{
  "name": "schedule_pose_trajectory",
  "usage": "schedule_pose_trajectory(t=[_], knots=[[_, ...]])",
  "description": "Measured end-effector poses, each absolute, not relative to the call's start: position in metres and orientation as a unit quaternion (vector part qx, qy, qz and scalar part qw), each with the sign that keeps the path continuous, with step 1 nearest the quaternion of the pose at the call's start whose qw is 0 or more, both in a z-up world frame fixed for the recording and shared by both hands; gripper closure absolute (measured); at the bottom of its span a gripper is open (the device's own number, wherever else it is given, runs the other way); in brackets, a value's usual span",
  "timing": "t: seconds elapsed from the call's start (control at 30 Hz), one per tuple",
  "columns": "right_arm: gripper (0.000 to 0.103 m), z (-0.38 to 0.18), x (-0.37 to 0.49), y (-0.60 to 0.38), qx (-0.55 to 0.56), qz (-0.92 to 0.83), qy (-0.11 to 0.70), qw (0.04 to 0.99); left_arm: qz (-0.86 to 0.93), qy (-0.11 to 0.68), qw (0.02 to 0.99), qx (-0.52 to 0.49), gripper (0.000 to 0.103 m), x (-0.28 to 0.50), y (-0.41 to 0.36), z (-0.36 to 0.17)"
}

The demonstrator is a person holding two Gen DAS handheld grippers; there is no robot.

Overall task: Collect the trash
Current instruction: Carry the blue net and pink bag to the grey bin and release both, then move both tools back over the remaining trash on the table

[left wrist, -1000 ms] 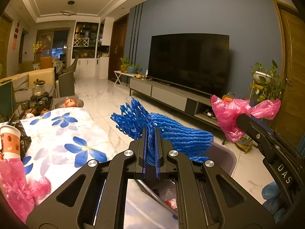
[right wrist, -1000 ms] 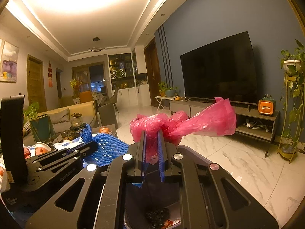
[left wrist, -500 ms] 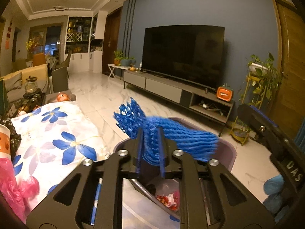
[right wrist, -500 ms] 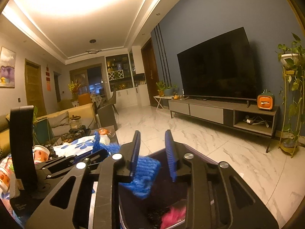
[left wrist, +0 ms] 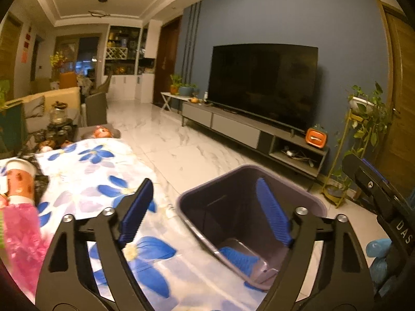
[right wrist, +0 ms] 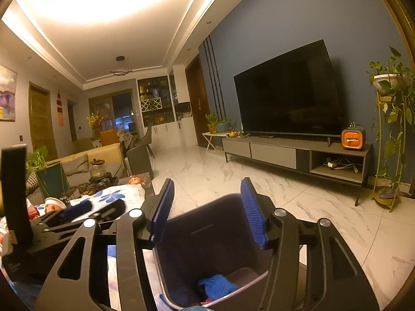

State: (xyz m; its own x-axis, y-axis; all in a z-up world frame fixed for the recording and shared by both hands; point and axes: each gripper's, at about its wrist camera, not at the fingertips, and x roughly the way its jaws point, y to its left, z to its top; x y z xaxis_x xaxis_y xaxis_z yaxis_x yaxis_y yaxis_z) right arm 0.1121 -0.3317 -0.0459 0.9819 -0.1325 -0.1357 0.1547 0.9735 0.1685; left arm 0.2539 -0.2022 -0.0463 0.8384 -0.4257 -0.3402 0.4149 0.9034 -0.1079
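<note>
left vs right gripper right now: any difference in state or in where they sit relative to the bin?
The left gripper sits partly over the flowered tablecloth, one finger over cloth and one over the trash bin; the right gripper sits squarely over the bin. The left gripper's view shows the blue foam net at the bin's bottom; the right gripper's view shows it nearer its own base. Shared: both are open and empty.

Warm, dim indoor light is recorded throughout. Strong glare is noted on the ceiling [right wrist: 98, 2] in the right wrist view. Straight lines are bent by fisheye distortion; the tablecloth [left wrist: 145, 256] is smeared by motion blur.
</note>
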Motion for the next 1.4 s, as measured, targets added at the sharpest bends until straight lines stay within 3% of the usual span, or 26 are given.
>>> schedule_pose_trajectory(t=[0.57,1.4], knots=[[0.02,-0.052,0.091,-0.304,0.08,-0.059,0.067,0.993,-0.1,0.163,0.981,-0.029,0.014,0.188,-0.117,-0.045],[0.018,-0.052,0.079,-0.198,0.046,0.03,0.073,0.996,0.022,0.165,0.984,-0.066,0.014,0.115,0.02,-0.051]])
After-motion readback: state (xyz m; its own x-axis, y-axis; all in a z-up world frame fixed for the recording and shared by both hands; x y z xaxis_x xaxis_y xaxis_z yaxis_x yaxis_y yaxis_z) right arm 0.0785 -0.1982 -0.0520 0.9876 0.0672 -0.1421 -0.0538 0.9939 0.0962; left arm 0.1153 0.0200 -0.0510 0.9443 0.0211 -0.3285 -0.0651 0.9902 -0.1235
